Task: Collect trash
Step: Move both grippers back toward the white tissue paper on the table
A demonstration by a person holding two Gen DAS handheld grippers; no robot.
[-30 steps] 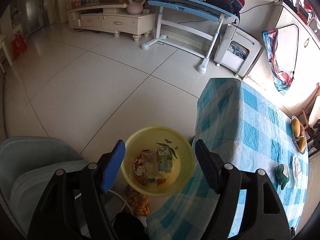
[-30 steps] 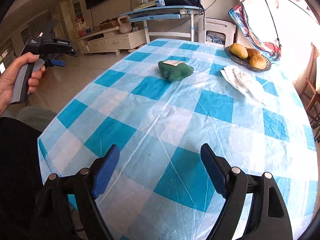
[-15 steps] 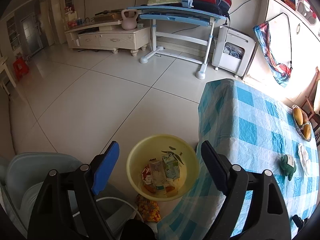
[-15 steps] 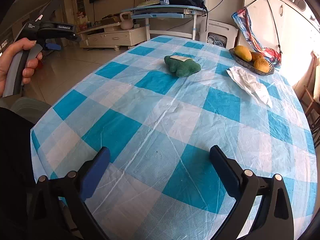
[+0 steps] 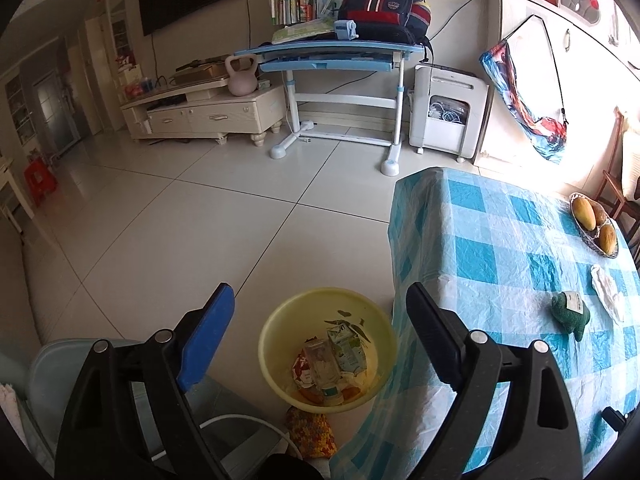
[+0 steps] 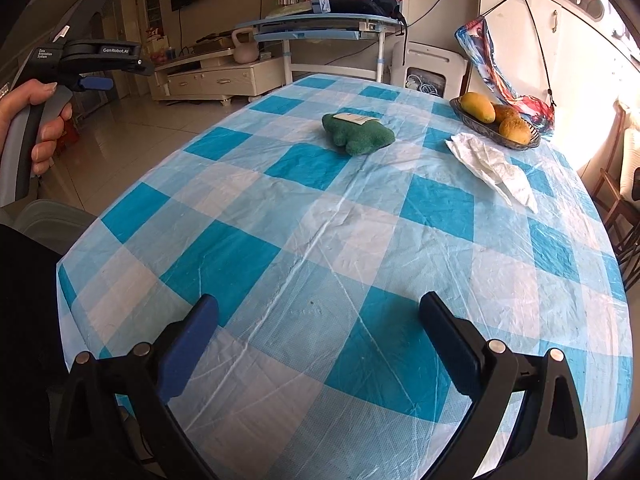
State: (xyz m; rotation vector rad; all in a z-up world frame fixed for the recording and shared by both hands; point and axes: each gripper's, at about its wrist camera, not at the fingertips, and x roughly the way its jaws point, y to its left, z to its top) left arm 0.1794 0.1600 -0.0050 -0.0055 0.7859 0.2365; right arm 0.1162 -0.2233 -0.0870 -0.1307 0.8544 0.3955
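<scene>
A yellow basin [image 5: 280,320] stands on the floor beside the table and holds a milk carton [image 5: 346,346], a clear plastic cup [image 5: 320,364] and wrappers. My left gripper [image 5: 320,304] is open and empty, held high above the basin. My right gripper [image 6: 318,312] is open and empty, low over the near part of the blue checked tablecloth [image 6: 344,216]. A crumpled white tissue [image 6: 492,166] lies on the table at the right, near the fruit basket. It also shows in the left wrist view [image 5: 608,292].
A green plush toy [image 6: 358,134] [image 5: 570,314] lies mid-table. A basket of mangoes [image 6: 496,122] stands at the far right. A colourful cloth [image 5: 310,432] lies on the floor by the basin. A grey chair [image 5: 60,380] is at left. A desk [image 5: 328,52] and cabinet stand beyond.
My left gripper has risen and pulled back, so the basin looks smaller and more of the room shows. My right gripper has lifted slightly over the table. Both stay open.
</scene>
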